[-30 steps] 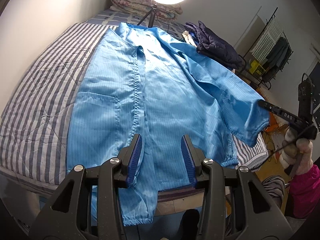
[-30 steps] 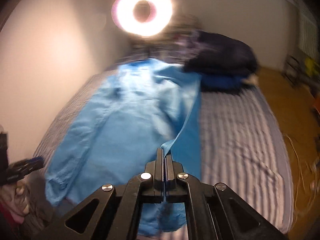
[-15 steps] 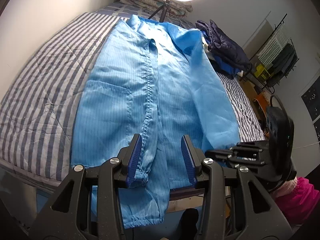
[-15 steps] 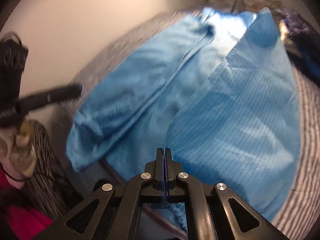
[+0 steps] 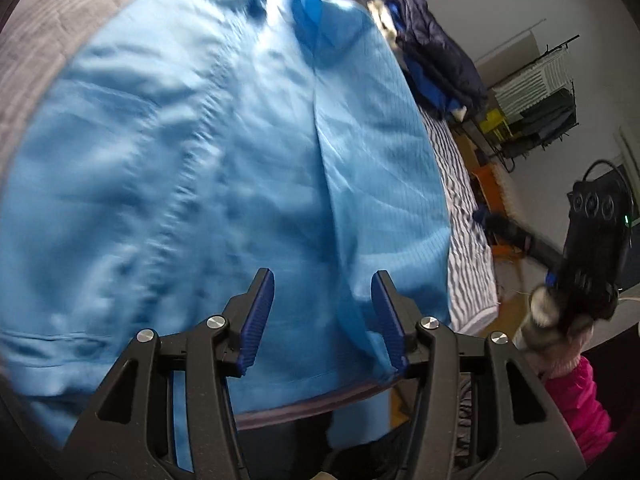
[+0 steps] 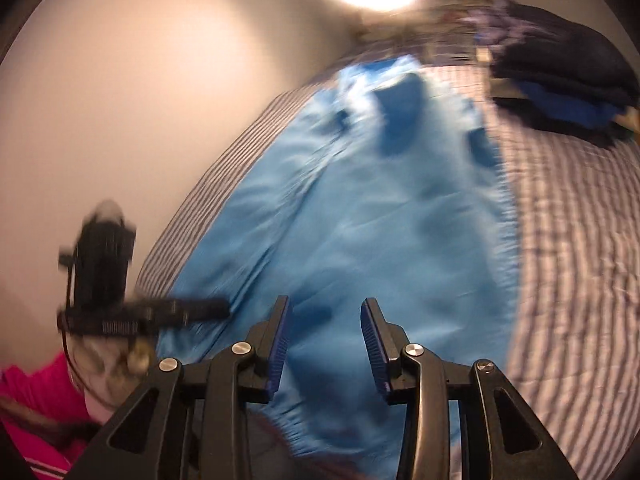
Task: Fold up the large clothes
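Right gripper [image 6: 324, 344] just released, left gripper [image 5: 322, 316] gaping, both empty above blue coat [image 5: 180, 160], hem at bed edge [image 5: 472, 316].

The coat [image 5: 224, 152] is light blue with a fine grid. The bedcover [image 6: 568, 240] has grey and white stripes. A dark navy jacket [image 5: 436, 56] lies over brighter blue cloth. The sleeve [image 5: 576, 404] is pink. Both grippers are black with blue pads.

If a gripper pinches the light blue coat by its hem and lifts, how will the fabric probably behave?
The light blue coat looks thin and creased, so it would probably drape limply rather than hold shape. Its sheen suggests a smooth weave that may slip from a shallow pinch. It covers much of the striped bed, so lifting one point likely drags the rest.
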Demonstrator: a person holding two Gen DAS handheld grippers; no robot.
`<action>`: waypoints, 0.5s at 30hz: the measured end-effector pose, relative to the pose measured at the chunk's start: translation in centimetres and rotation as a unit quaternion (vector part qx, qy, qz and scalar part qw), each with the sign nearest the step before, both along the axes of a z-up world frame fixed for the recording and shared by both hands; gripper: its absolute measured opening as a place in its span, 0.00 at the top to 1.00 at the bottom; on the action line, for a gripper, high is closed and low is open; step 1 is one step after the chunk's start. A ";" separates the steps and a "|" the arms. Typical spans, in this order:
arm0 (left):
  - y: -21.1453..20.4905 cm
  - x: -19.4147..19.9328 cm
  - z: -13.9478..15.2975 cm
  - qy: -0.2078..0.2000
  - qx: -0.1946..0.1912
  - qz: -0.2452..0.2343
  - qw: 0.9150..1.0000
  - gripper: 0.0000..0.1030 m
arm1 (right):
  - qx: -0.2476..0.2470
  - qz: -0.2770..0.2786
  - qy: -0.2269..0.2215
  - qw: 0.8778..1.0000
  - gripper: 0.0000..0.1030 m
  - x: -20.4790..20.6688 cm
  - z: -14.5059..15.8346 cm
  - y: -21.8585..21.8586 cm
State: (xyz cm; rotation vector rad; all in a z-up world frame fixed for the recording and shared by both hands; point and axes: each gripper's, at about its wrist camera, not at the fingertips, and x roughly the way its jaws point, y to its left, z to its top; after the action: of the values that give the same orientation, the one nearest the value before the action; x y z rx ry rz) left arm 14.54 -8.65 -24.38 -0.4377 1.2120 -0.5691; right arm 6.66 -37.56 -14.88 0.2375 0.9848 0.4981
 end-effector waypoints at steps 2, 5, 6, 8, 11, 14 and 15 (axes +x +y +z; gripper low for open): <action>-1.7 0.6 -1.0 0.015 0.004 -0.008 1.000 0.50 | 0.009 -0.040 0.001 0.999 0.63 1.5 0.0 -2.6; -3.9 1.1 -2.1 0.020 0.026 -0.026 0.999 0.51 | 0.021 -0.081 0.006 0.996 0.63 4.1 -0.2 -5.4; -4.4 1.2 -2.3 0.018 0.030 -0.032 0.999 0.72 | 0.022 -0.096 0.008 0.995 0.63 5.3 -0.3 -6.4; -5.7 1.2 -2.6 0.011 0.059 -0.050 0.997 1.00 | 0.029 -0.116 0.013 0.993 0.63 7.4 -0.8 -7.9; -5.5 0.8 -2.2 -0.010 0.074 -0.046 0.996 1.00 | 0.035 -0.138 0.022 0.990 0.63 10.5 -1.7 -9.5; -3.0 -0.1 -1.0 -0.025 0.086 -0.015 0.996 1.00 | 0.050 -0.144 0.030 0.988 0.63 13.3 -2.5 -10.6; -2.2 -0.3 -0.8 -0.025 0.091 -0.006 0.995 1.00 | 0.059 -0.144 0.035 0.987 0.63 14.2 -2.8 -10.8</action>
State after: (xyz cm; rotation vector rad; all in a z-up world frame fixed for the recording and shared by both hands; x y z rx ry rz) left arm 14.19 -10.87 -25.14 -0.2600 1.2069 -0.4723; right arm 20.88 -48.38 -17.70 0.4981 0.9711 0.2855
